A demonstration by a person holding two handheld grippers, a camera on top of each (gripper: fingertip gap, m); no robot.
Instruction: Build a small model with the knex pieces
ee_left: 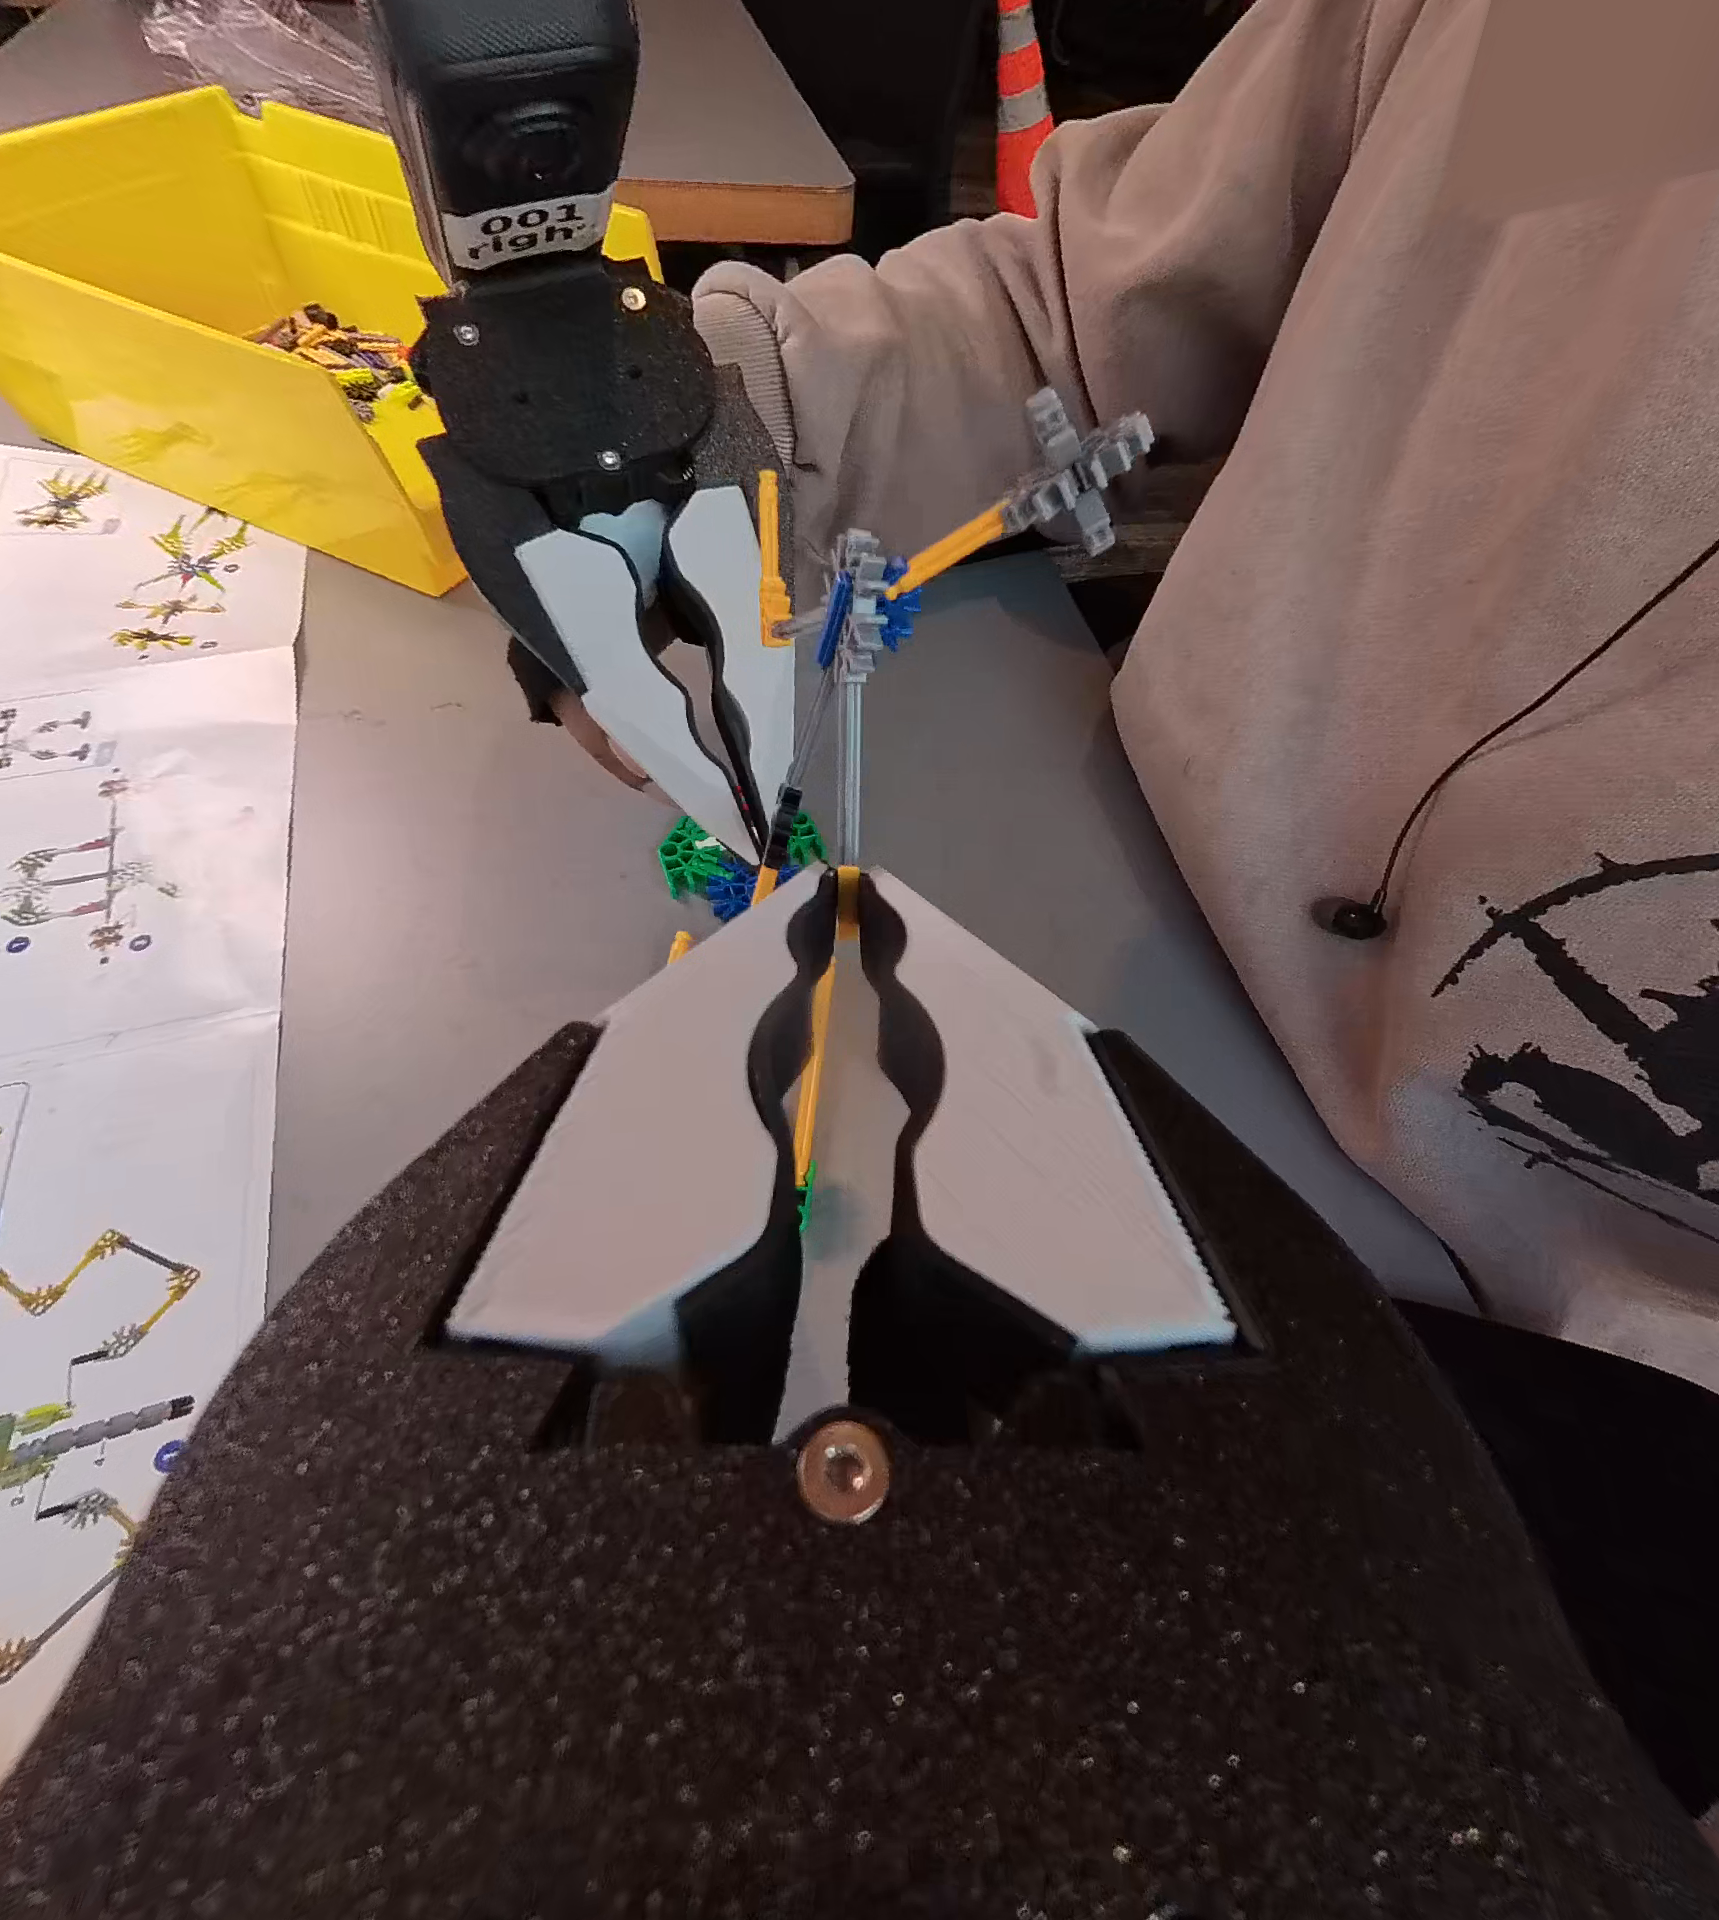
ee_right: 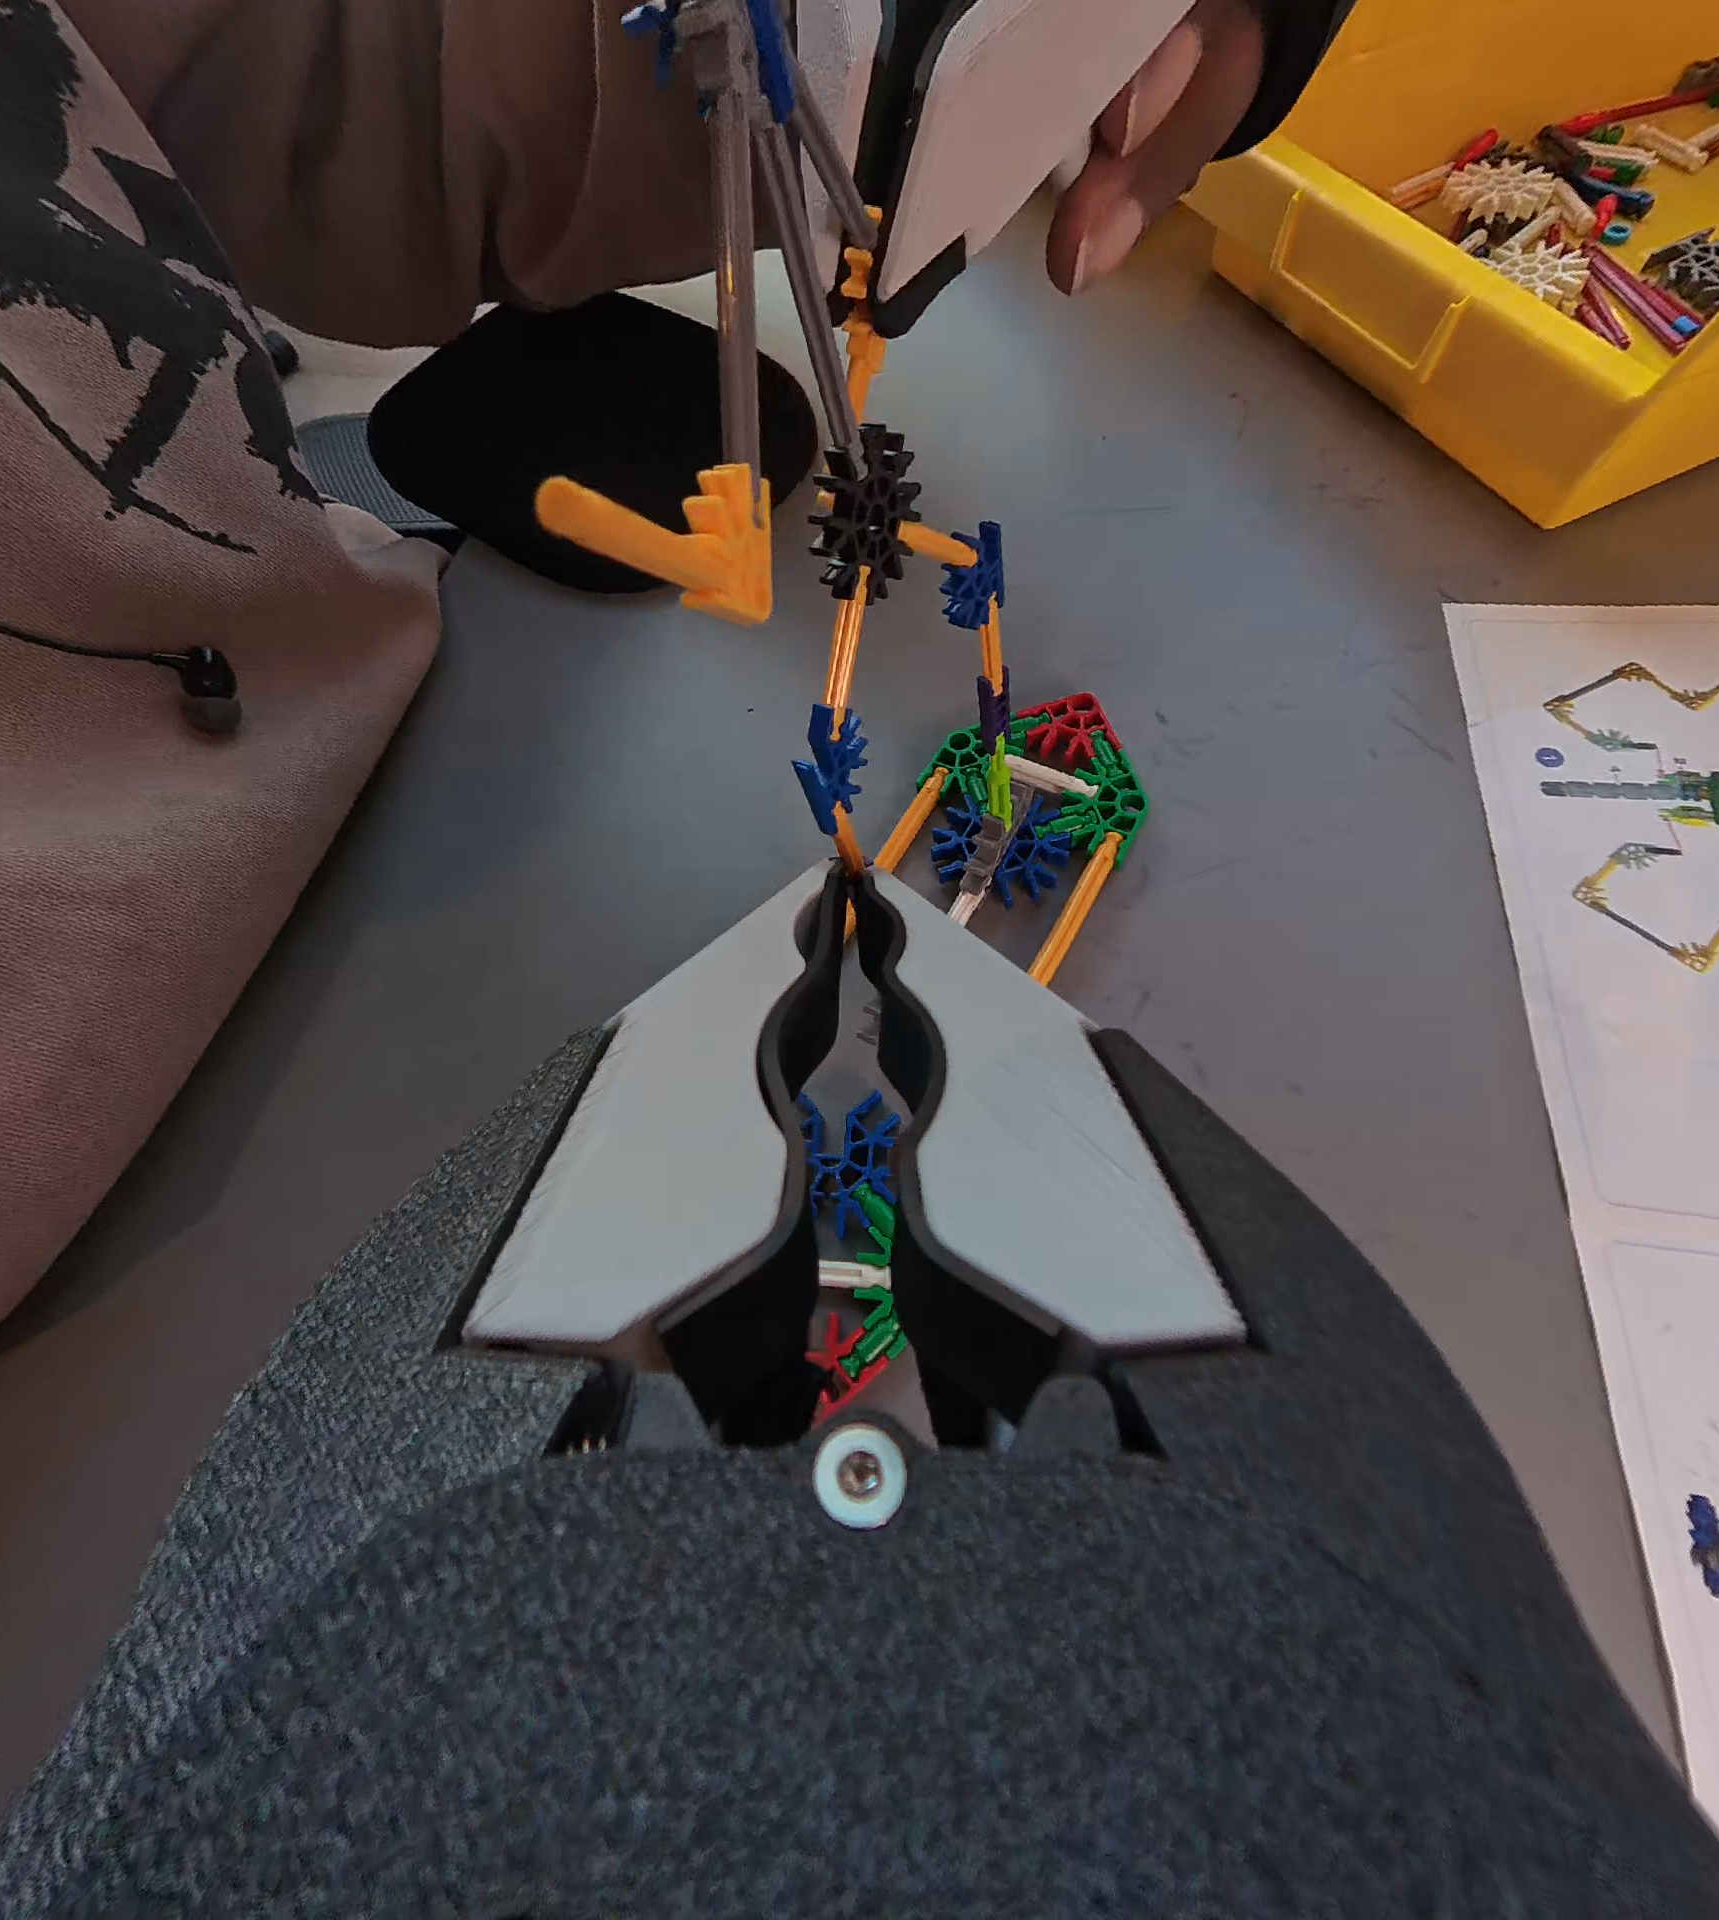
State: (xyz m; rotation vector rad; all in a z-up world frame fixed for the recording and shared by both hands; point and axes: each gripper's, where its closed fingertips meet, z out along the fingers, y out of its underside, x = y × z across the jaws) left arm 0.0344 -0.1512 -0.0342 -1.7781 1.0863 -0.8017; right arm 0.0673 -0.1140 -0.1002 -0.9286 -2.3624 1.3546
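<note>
The left gripper (ee_left: 842, 883) is pinching an orange rod (ee_left: 819, 1049) of the toy build (ee_right: 860, 520) – tips squeezed tight. The right gripper (ee_right: 850, 878) is squeezing another orange rod (ee_right: 847, 842) on it (near the yellow bin (ee_right: 1374, 312) and the paper sheet (ee_right: 1665, 935)), above the grey table (ee_right: 1250, 582)

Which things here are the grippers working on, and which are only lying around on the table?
In hand:
- left gripper, shut on an orange rod
- right gripper, shut on another orange rod
- rod-and-connector model, joined to both rods

Lying about:
- yellow bin of loose pieces
- instruction sheet
- grey table
</note>
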